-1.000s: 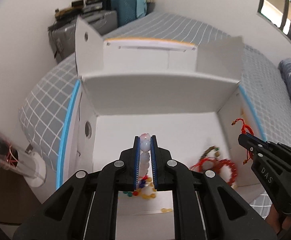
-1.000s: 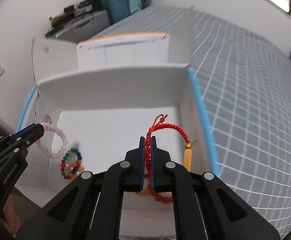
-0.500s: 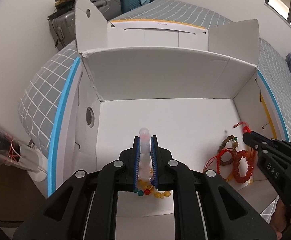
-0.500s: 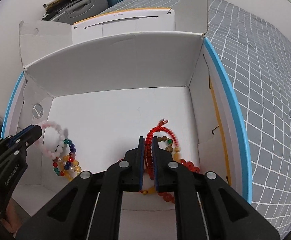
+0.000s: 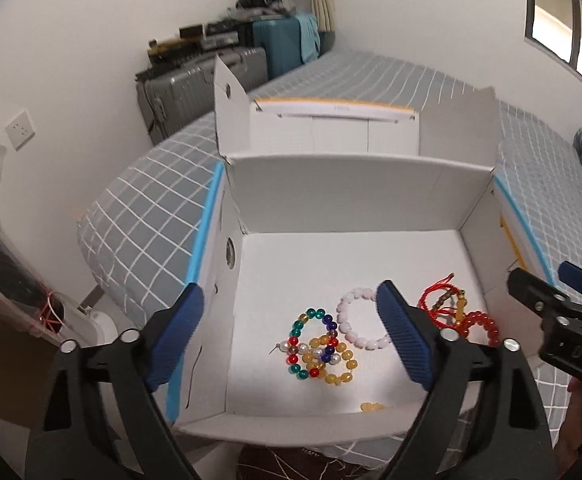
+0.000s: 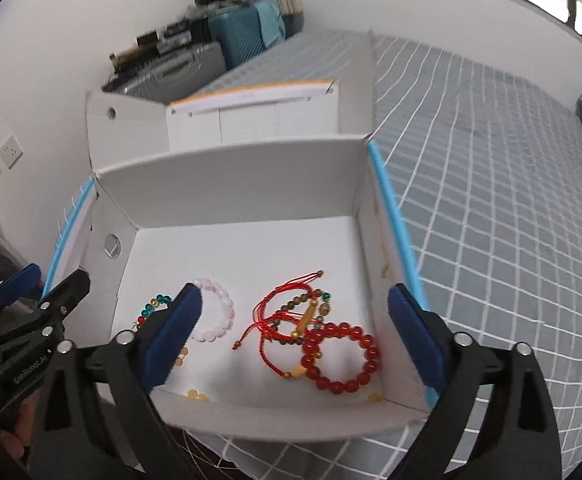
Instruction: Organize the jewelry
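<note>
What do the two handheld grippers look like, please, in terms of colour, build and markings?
Both the left gripper and the right gripper are black plastic frames with silver screw heads and ribbed blue fingertip pads. White lettering marks their sides. No cables or sleeves show.

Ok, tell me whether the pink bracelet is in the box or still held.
In the box: the pink bracelet lies on its floor; left gripper is open.

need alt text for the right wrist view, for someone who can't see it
An open white box on a grey checked bed holds a red bead bracelet, red cord bracelets and a pink bead bracelet. The right hand-held gripper hangs open above them.
</note>
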